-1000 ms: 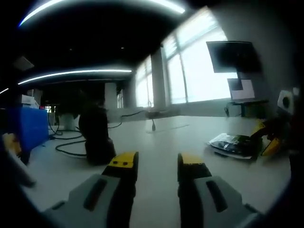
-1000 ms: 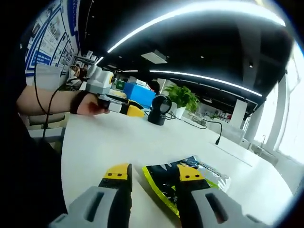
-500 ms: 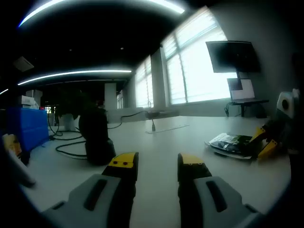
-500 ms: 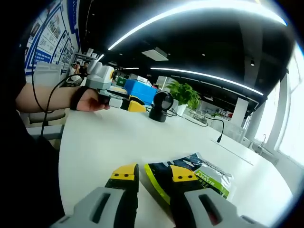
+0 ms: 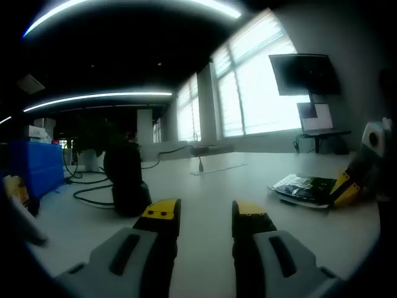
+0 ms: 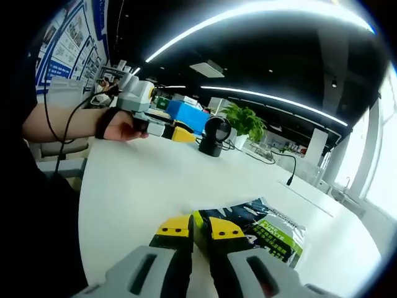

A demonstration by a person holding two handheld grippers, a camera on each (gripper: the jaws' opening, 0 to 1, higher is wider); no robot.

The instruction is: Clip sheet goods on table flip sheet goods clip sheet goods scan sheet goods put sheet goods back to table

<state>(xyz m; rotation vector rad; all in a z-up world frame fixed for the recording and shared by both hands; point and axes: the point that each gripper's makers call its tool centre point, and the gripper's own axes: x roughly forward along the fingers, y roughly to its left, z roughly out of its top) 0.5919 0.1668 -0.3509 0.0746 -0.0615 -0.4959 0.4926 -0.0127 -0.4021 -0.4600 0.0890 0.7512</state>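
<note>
The sheet goods are a flat dark packet (image 6: 263, 228) with a yellow-green edge and a green-and-white label, lying on the white table (image 6: 130, 186). My right gripper (image 6: 200, 227) is shut on the packet's near left edge, its yellow-tipped jaws almost touching. In the left gripper view the packet (image 5: 305, 186) lies at the right, with the right gripper (image 5: 343, 188) at its far end. My left gripper (image 5: 203, 214) stands open over bare table with nothing between its jaws. A hand holds the left gripper (image 6: 180, 133) far to the left in the right gripper view.
A black scanner on a stand (image 5: 127, 180) sits just left of the left jaws, also seen as the scanner (image 6: 214, 136) at the table's far side. Cables (image 5: 93, 194) trail beside it. A blue box (image 6: 186, 112), a plant (image 6: 245, 121) and a gooseneck microphone (image 6: 289, 175) stand behind.
The right gripper's jaws have closed step by step onto the packet's near edge. The left gripper has stayed open and still.
</note>
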